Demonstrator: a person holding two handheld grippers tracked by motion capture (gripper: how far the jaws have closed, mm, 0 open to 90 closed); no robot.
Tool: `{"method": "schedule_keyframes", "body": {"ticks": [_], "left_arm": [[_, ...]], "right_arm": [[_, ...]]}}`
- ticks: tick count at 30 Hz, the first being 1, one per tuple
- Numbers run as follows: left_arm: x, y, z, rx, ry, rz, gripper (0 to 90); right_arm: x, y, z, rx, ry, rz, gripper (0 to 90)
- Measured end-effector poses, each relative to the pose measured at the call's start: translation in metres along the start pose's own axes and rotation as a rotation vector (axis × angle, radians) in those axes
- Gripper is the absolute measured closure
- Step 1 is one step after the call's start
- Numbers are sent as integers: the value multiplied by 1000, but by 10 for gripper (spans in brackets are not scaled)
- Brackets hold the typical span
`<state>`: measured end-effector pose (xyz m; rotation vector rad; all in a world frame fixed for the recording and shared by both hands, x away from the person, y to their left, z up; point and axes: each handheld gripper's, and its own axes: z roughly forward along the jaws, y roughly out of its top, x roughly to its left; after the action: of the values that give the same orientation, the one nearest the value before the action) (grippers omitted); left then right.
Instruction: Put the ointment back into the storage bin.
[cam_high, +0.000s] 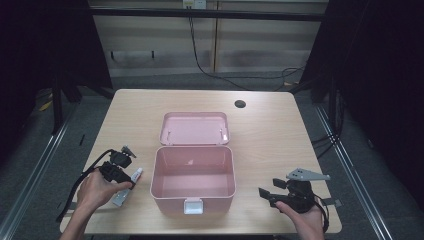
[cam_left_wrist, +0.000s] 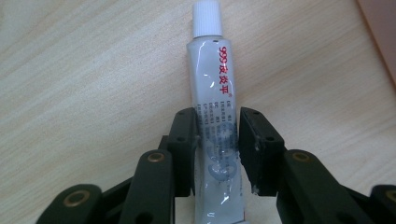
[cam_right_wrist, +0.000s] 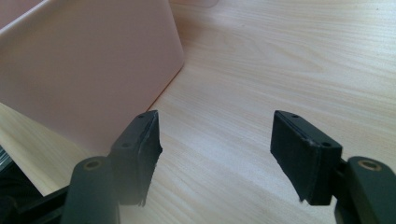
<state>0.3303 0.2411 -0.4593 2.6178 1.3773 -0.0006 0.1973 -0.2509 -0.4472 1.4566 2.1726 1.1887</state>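
In pink box (cam_high: 193, 180) — bare floor

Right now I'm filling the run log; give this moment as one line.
left gripper: shut on ointment tube | right gripper: open, holds nothing | pink box: lid open

Tube (cam_high: 127, 187) lies on table (cam_high: 270, 135) just left of open box (cam_high: 193, 181), w/ lid (cam_high: 195, 128) behind it.

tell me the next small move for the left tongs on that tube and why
Probably squeeze fully, then lift. The left tongs straddle the white tube, which lies flat on the table, pads at its sides. The open pink box sits just beside it, a likely place to put it. The right tongs are open, holding nothing.
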Motion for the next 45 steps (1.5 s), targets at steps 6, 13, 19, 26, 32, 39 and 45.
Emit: {"method": "schedule_keyframes", "body": {"ticks": [6, 13, 19, 26, 32, 39, 45], "left_arm": [[-3, 1, 5, 12, 29, 23, 673], [-7, 0, 6, 0, 51, 55, 680], [-9, -3, 6, -18, 60, 88, 691], [-6, -3, 3, -26, 40, 72, 705], [3, -7, 0, -50, -6, 52, 714], [8, -11, -4, -68, -40, 30, 713], [8, -14, -9, -88, -85, 55, 713]], "right_arm": [[0, 0, 0, 5, 4, 1, 329], [1, 0, -1, 1, 6, -6, 329], [1, 0, -2, -3, 8, -8, 329], [1, 0, -2, -5, 8, -2, 329], [0, 0, -2, -7, 7, 0, 328], [1, -1, -3, -6, 9, 2, 329], [0, -1, -3, -9, 8, 2, 329]]}}
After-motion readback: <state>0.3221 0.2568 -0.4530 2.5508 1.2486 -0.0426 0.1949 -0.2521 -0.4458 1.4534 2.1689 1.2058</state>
